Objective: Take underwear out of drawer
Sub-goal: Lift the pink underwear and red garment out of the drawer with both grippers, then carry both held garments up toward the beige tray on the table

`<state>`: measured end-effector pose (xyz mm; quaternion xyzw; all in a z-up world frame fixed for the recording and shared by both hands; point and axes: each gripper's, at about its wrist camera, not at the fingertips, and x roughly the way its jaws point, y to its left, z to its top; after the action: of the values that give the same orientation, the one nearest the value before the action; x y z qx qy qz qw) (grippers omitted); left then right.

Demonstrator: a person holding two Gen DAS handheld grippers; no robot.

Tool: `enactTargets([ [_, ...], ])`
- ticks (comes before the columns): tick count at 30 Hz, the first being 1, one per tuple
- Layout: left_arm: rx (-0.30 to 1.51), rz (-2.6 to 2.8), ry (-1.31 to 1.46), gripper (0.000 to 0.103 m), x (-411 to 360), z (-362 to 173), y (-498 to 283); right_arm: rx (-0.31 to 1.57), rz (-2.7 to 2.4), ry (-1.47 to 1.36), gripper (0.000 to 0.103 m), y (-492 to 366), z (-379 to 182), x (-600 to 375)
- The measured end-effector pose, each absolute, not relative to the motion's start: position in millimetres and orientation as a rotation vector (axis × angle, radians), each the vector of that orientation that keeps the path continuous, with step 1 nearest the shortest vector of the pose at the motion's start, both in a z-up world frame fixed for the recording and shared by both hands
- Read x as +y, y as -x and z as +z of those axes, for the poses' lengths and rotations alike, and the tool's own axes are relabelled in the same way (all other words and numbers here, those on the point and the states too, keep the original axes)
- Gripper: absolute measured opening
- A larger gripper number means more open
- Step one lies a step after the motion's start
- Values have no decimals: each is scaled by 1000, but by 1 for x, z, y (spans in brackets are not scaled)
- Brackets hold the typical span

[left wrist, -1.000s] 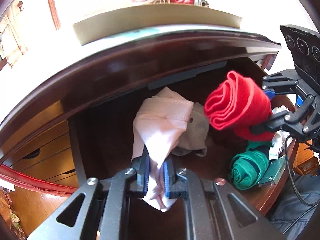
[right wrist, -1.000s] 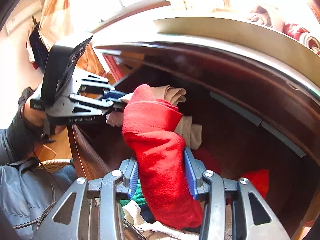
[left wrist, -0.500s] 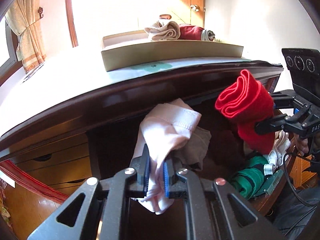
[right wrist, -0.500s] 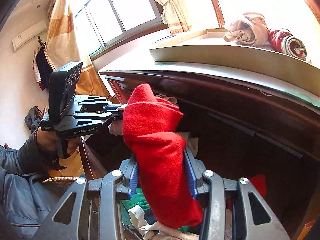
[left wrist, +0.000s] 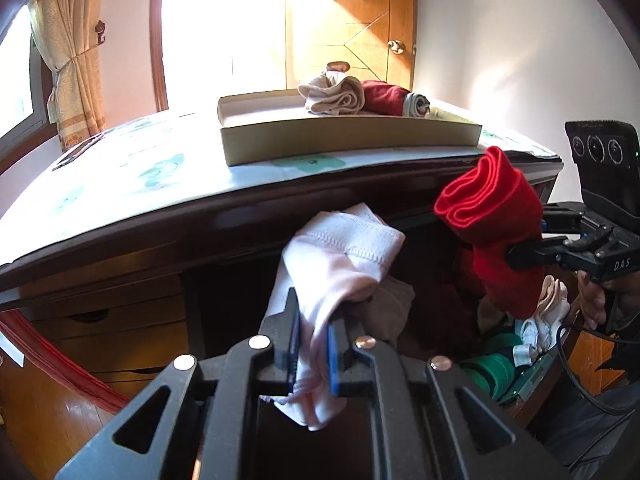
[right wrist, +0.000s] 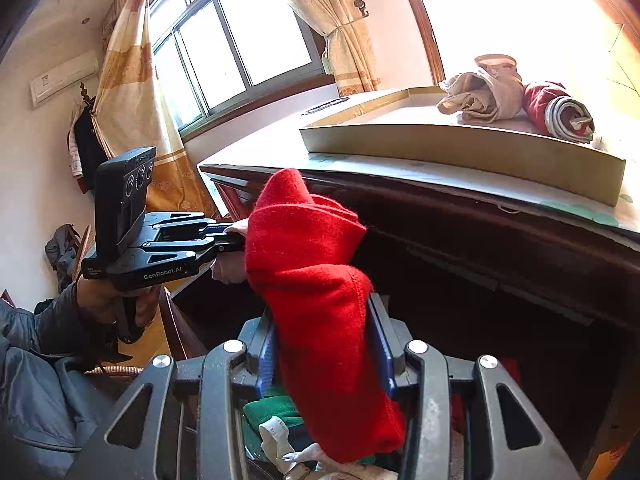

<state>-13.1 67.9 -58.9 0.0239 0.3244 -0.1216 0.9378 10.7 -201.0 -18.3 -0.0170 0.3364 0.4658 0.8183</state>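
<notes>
Both fingers clamped: left [left wrist: 313, 354] pink underwear [left wrist: 340, 264], right [right wrist: 326, 354] red underwear [right wrist: 316, 264].

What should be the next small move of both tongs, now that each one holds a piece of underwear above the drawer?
Probably carry both pieces up and forward to the cardboard tray on the tabletop. The left tongs pinch the pale pink piece, the right tongs grip the red roll, both clear of the open drawer. Rolled pieces already lie in that tray.
</notes>
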Motion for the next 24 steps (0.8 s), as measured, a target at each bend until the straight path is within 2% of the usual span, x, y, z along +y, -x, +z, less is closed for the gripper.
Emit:
enactTargets([
  [24, 510, -347, 27, 9, 45, -43, 34, 544, 999, 17, 43, 8, -6, -217],
])
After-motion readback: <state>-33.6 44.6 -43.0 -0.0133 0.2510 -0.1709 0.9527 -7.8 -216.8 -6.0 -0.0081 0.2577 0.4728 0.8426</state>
